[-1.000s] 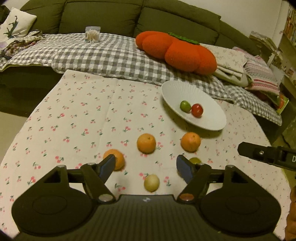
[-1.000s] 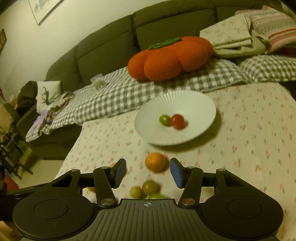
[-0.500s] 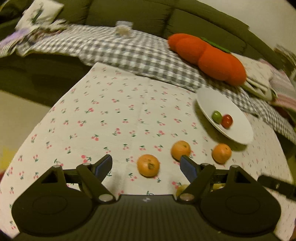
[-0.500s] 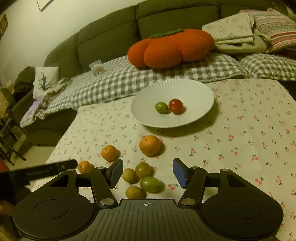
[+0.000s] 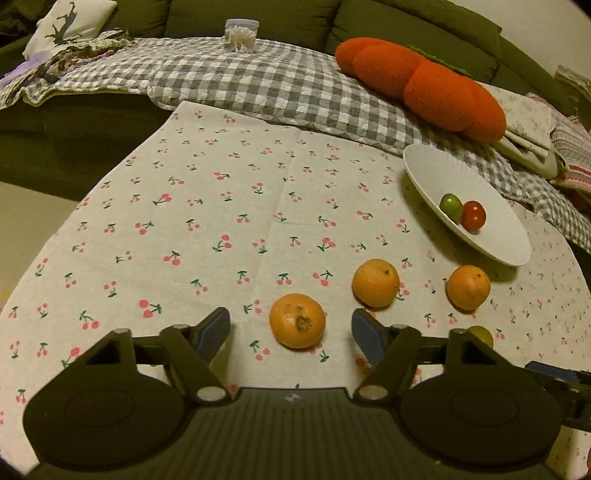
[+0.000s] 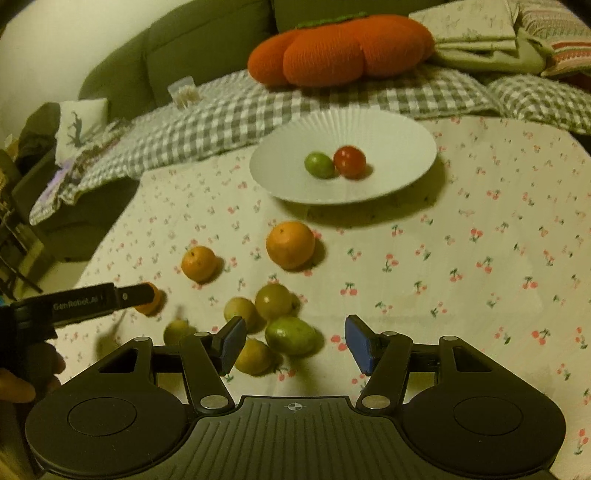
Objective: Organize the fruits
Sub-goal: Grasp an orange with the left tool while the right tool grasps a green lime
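- The tabletop (image 5: 207,206), under a cherry-print cloth, carries all the fruit; a green sofa (image 5: 258,14) with a checked blanket (image 5: 258,81) and an orange pumpkin cushion (image 5: 424,81) stands behind it.
- The white plate (image 6: 388,133) sits toward the sofa side and already holds a green fruit (image 6: 318,165) touching a red tomato (image 6: 349,161). Judging by that, the sorting has only begun.
- The left tool (image 5: 291,330) has swung in over the last second: where a small pale fruit lay between its fingers, the nearest orange (image 5: 297,320) is now framed there. Its jaws are spread wide and touch nothing. I take this orange as its next pick.
- Two more oranges lie well apart toward the plate: the middle orange (image 5: 376,282) and the orange nearest the plate (image 5: 468,287).
- The right tool (image 6: 295,341) has drawn back and dropped lower, so the cluster of small yellow-green fruits (image 6: 273,301) now lies just ahead of its left finger. Its jaws are also spread and empty.
- The oval green fruit (image 6: 290,335) sits closest to the gap between the right fingers, touching its neighbours; closing there may nudge them.
- Both tools look set to grasp at once, each on its own fruit.
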`<move>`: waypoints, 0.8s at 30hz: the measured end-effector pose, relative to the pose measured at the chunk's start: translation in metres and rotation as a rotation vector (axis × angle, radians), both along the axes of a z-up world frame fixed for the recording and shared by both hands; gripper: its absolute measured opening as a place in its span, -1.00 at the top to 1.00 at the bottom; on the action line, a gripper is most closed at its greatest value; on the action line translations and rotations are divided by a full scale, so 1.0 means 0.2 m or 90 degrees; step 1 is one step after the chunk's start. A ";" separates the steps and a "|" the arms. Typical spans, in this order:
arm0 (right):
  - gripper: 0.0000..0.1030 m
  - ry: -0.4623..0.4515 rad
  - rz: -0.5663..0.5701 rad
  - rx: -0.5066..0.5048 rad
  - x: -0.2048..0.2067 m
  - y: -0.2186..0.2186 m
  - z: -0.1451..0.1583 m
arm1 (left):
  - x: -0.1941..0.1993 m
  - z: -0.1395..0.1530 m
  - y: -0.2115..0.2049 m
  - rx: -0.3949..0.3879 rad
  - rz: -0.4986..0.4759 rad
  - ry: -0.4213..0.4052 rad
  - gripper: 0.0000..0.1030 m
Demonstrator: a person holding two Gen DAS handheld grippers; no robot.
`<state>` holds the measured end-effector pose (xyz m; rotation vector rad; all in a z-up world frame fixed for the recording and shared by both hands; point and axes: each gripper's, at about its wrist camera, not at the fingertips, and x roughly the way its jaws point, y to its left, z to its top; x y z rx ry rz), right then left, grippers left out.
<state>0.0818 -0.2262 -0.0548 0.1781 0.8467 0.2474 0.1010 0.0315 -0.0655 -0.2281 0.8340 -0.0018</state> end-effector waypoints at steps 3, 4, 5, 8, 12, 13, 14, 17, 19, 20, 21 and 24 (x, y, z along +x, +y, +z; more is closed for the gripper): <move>-0.15 0.009 -0.007 0.002 0.02 0.00 -0.02 | 0.01 -0.02 -0.02 0.011 -0.008 0.005 -0.19; -0.15 0.012 -0.010 0.004 0.03 0.00 -0.03 | 0.02 -0.03 -0.02 0.013 -0.009 0.008 -0.10; -0.15 0.015 -0.011 0.006 0.03 0.01 -0.03 | 0.02 -0.04 -0.02 0.014 -0.009 0.012 -0.02; -0.14 0.021 -0.012 0.001 0.04 0.02 -0.05 | 0.03 -0.04 -0.02 0.023 -0.004 0.009 0.15; -0.12 0.022 -0.018 0.005 0.05 0.03 -0.06 | 0.03 -0.04 -0.01 0.008 -0.014 0.007 0.36; -0.04 0.020 -0.018 0.007 0.05 0.03 -0.06 | 0.02 -0.04 -0.02 0.015 -0.015 0.006 0.36; 0.04 0.022 -0.015 0.012 0.06 0.03 -0.07 | 0.02 -0.04 -0.03 0.020 -0.017 0.005 0.37; 0.26 0.017 -0.007 0.017 0.06 0.05 -0.06 | 0.03 -0.04 -0.03 0.018 -0.017 0.004 0.38; 0.35 0.017 -0.008 0.010 0.06 0.06 -0.06 | 0.03 -0.03 -0.03 0.015 -0.017 0.004 0.38; 0.35 0.018 -0.007 0.014 0.06 0.06 -0.06 | 0.03 -0.03 -0.02 0.014 -0.015 0.003 0.38; 0.35 0.018 -0.007 0.016 0.06 0.06 -0.06 | 0.03 -0.03 -0.02 0.013 -0.015 0.002 0.38; 0.35 0.007 -0.004 0.018 0.05 0.06 -0.04 | 0.02 -0.01 -0.03 0.009 -0.017 -0.003 0.38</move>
